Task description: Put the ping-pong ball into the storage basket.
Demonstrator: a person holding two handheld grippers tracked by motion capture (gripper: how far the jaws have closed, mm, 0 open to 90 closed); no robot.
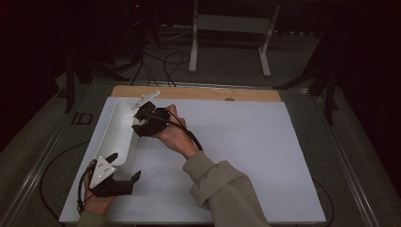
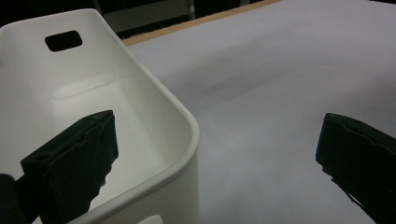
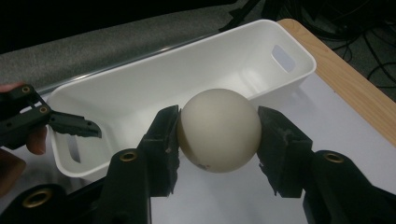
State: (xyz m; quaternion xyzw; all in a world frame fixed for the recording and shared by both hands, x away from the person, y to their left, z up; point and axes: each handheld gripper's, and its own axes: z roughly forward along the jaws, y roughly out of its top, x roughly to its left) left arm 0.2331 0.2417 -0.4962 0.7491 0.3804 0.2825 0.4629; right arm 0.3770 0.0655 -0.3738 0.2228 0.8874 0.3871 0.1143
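Above the white bin's (image 1: pixel 118 135) far end, the right gripper (image 3: pixel 218 135) holds a cream ball (image 3: pixel 218 130) between its fingers. Broad bare worktop (image 1: pixel 246 142) lies rightward. At the near end, the left gripper's (image 1: pixel 118 172) fingers straddle the rim wide apart; the ball is hard to see from above.

A white sheet (image 1: pixel 246 142) is laid over most of the counter, reaching its near edge and both side edges. Along the far edge a strip of bare wood (image 1: pixel 198 93) is left uncovered; the same wooden strip (image 3: pixel 345 79) is seen past the sheet in the right gripper view. Beyond the far edge, a grey floor (image 1: pixel 227 71) is seen, on which a white frame (image 1: pixel 231 28) with two splayed legs is stood. Black cables (image 1: pixel 161 66) are trailed across that floor toward the far left corner. The surroundings beyond are kept in darkness.
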